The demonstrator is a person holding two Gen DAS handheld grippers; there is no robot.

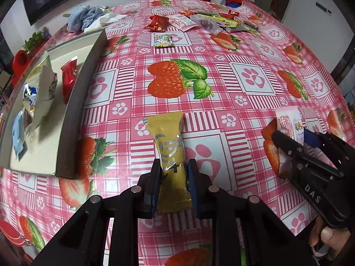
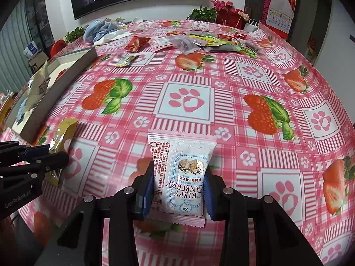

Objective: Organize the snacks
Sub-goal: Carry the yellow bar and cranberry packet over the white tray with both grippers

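My left gripper (image 1: pixel 173 166) is shut on a yellow snack packet (image 1: pixel 169 155), held over the near part of the table. My right gripper (image 2: pixel 180 173) is shut on a white and pink cranberry nougat packet (image 2: pixel 180 173). In the left wrist view the right gripper (image 1: pixel 290 140) with its packet (image 1: pixel 289 124) is at the right. In the right wrist view the left gripper (image 2: pixel 55 153) with the yellow packet (image 2: pixel 62 139) is at the left. A grey open box (image 1: pixel 73 110) at the left holds several snack packets, one of them red (image 1: pixel 70 78). The box also shows in the right wrist view (image 2: pixel 55 88).
A pile of loose snacks (image 1: pixel 213 21) lies at the far side of the pink strawberry tablecloth (image 1: pixel 244 71), with a small packet (image 1: pixel 163 40) nearer. A blue cloth (image 1: pixel 85 16) lies far left. Plants and a red flower basket (image 2: pixel 230 15) stand beyond the table.
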